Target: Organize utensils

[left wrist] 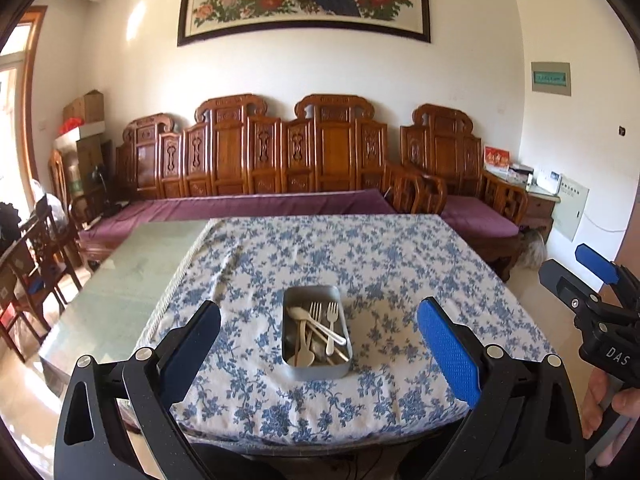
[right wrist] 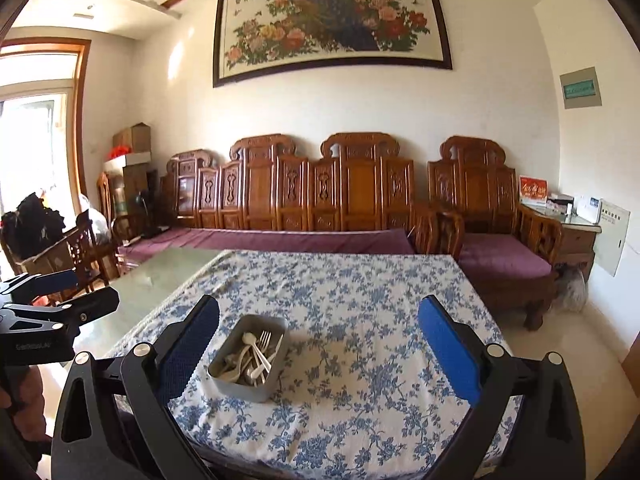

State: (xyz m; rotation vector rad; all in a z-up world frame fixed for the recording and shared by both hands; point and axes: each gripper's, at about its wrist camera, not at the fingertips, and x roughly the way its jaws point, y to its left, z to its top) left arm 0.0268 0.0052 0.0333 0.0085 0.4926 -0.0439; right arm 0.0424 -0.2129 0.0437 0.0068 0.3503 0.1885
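A: Nearest first: what are the two tools doing?

B: The left hand-held gripper (left wrist: pixel 318 354) has its jaws spread wide, nothing between them, held above the near edge of the table (left wrist: pixel 120 288). The right hand-held gripper (right wrist: pixel 318 354) is likewise spread wide and empty. Each one shows at the edge of the other's view, and part of a hand (left wrist: pixel 616 404) shows at the right gripper's handle.

A: And the utensils?

B: All in a metal tin (left wrist: pixel 316 368), a rounded rectangular one, sitting on the blue-flowered cloth (left wrist: pixel 380 264) toward the near side of the table. From the left wrist it lies framed between the left fingers; from the right wrist it sits just beside the left-side pad (right wrist: pixel 188 356), though whether they touch I cannot tell.

A: What is inside?

B: Two pale forks (left wrist: pixel 324 314) with tines pointing away, a few spoons (left wrist: pixel 306 356), and what look like chopsticks (left wrist: pixel 326 336) lying crosswise. They overlap in a loose heap.

A: Farther out?

B: The cloth covers the right part of the table; the left part is bare glass. Behind the table a carved wooden bench (right wrist: pixel 320 196) with purple cushions runs along the wall, and above it hangs a framed painting (right wrist: pixel 332 24) of flowers and a peacock.
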